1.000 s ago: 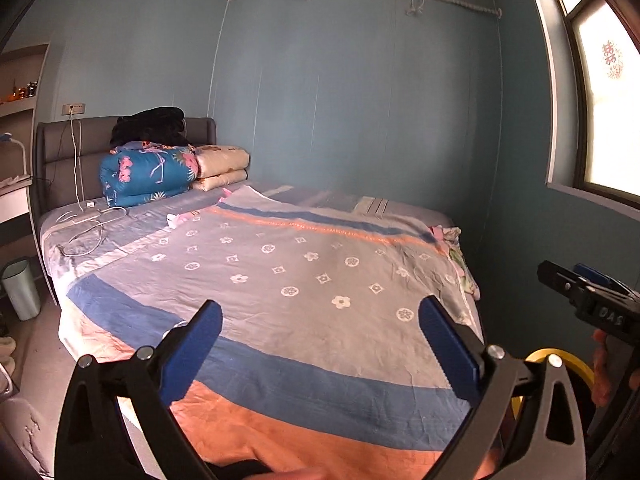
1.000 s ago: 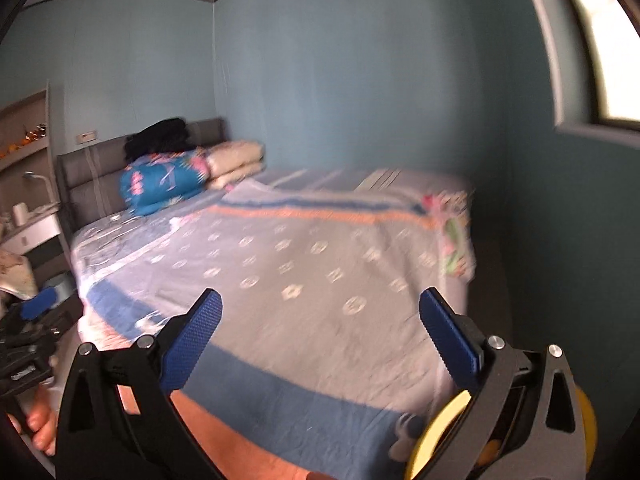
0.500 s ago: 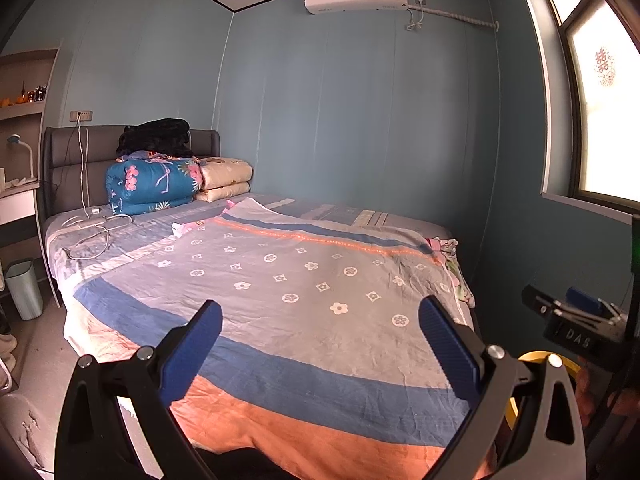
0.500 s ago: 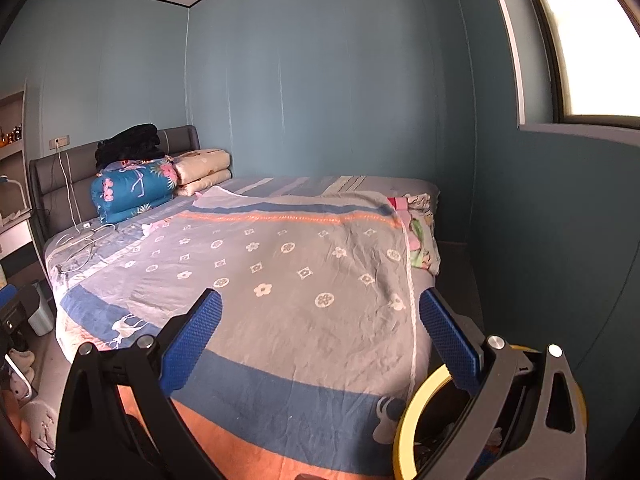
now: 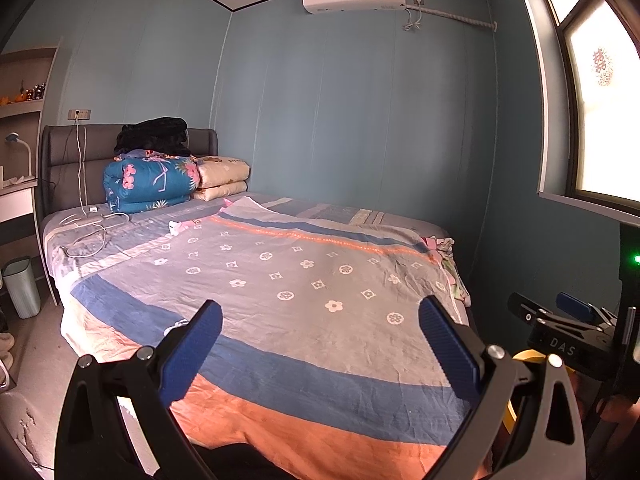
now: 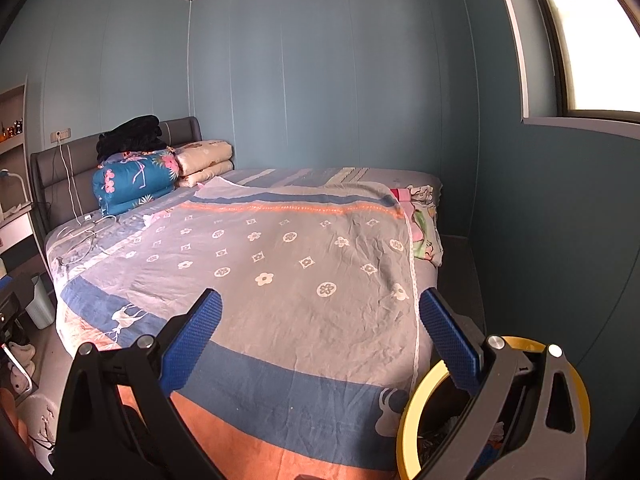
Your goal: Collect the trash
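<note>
Item 1: left gripper [image 5: 320, 354]. Its blue pads stand wide apart with nothing between them, aimed over the foot of the bed [image 5: 280, 368].

Item 2: right gripper [image 6: 320, 350]. Same condition: spread wide, empty. From the left wrist view you can see it at about 4 o'clock, held beside the bed's corner.

Item 3: yellow-rimmed bin [image 6: 416, 412]. It sits on the floor at the bed's foot corner, at 5 o'clock in your right wrist view, partly behind the right gripper's finger. Mixed scraps show inside it, too dark to name.

Item 4: candidate trash. A small white and pink scrap [image 5: 178, 227] lies on the sheet at about 10 o'clock in the left wrist view, near the charging cables [image 5: 94, 222] and short of the folded quilts [image 5: 150, 182]. What it is made of cannot be told at this range; it looks like crumpled paper or a wrapper. If so, judge it light, soft and easily crushed, not fragile. Pinch it across its raised middle instead of a flat edge, and keep clear of the cables, which could snag.

Item 5: pale waste basket [image 5: 22, 288]. It stands on the floor at 9 o'clock beside the bed, well apart from the yellow-rimmed bin.

Item 6: bunched floral cloth [image 6: 424, 224] at the bed's far side edge. Probably bedding, not trash.
</note>
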`<state>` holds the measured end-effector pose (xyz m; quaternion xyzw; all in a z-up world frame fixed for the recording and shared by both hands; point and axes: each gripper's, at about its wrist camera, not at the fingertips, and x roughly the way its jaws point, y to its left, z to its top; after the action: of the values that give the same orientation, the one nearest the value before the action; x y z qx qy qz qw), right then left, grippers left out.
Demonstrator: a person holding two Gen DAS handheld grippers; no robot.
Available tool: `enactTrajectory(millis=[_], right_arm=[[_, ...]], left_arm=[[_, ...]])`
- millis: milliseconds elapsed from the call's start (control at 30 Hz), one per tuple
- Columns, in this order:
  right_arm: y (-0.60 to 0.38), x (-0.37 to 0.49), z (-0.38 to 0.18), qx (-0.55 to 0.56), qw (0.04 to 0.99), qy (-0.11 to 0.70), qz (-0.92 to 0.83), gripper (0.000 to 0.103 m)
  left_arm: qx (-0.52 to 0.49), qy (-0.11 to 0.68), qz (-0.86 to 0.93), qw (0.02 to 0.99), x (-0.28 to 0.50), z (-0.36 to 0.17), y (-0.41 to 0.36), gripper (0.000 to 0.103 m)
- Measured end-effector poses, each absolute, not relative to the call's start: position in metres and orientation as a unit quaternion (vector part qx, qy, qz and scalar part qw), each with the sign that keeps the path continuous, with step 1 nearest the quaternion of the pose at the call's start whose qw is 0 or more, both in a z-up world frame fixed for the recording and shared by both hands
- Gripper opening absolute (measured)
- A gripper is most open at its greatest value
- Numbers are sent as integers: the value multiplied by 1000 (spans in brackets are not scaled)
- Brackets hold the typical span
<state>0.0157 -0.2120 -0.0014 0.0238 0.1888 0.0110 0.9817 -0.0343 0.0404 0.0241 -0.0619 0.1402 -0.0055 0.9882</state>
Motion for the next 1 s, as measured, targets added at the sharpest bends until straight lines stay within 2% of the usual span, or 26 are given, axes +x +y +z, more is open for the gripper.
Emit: enactTrajectory(millis=[1000], right_arm=[[-213, 15, -9, 25, 979, 201, 12, 95]], left_arm=[[-65, 150, -23, 986, -33, 19, 43, 95]])
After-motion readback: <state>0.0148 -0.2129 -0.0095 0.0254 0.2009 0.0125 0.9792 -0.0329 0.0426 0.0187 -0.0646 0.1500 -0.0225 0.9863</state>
